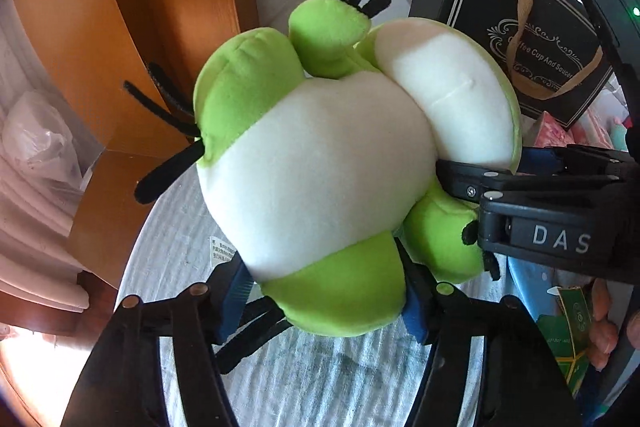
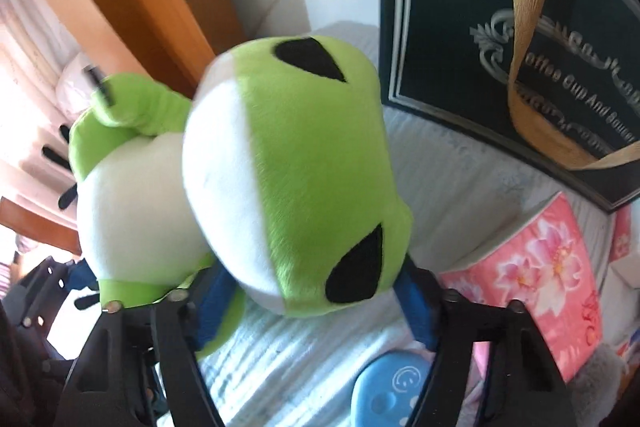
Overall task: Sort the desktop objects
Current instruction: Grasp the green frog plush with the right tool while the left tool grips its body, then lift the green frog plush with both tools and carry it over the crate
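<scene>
A green and white plush frog (image 1: 320, 163) with black string toes is held up above the table. My left gripper (image 1: 328, 295) is shut on its lower body, one blue pad on each side. My right gripper (image 2: 316, 291) is shut on the frog's head (image 2: 304, 163), whose two black eyes face the right wrist camera. In the left wrist view the right gripper (image 1: 472, 183) reaches in from the right and pinches the head. In the right wrist view the left gripper (image 2: 44, 287) shows at the lower left, under the frog's body.
A white ribbed cloth (image 1: 320, 379) covers the table. A black gift bag (image 2: 500, 39) with a gold ribbon handle stands behind. A pink floral tissue pack (image 2: 536, 279) and a blue smiley box (image 2: 392, 387) lie at the right. Orange wooden furniture (image 1: 132, 27) is at the left.
</scene>
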